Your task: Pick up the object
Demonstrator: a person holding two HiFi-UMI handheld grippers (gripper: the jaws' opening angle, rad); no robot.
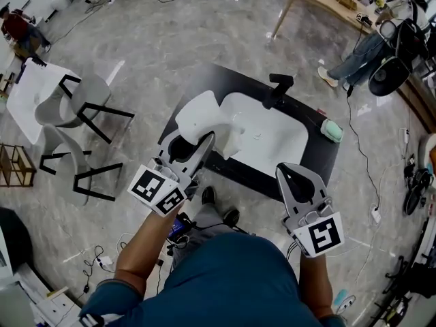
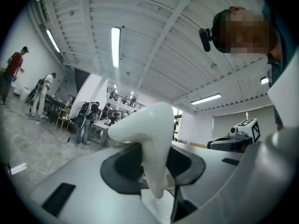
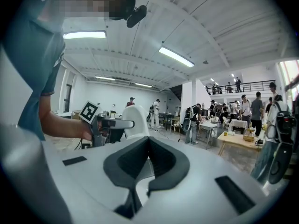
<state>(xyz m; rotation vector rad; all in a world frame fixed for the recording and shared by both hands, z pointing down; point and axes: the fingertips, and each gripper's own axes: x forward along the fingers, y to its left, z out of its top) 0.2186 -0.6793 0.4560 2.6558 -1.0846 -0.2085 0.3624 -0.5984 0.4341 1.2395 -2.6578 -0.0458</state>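
A smooth, curved white object (image 1: 203, 114) sits left of centre in the head view, clamped between the jaws of the left gripper (image 1: 196, 147) over a black table (image 1: 327, 157) (a white mat (image 1: 272, 138) covers most of it). The right gripper (image 1: 291, 174), at lower right, has its jaws together with nothing between them.

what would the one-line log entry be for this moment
left gripper: shut on white object | white object: held in the air | right gripper: shut, empty
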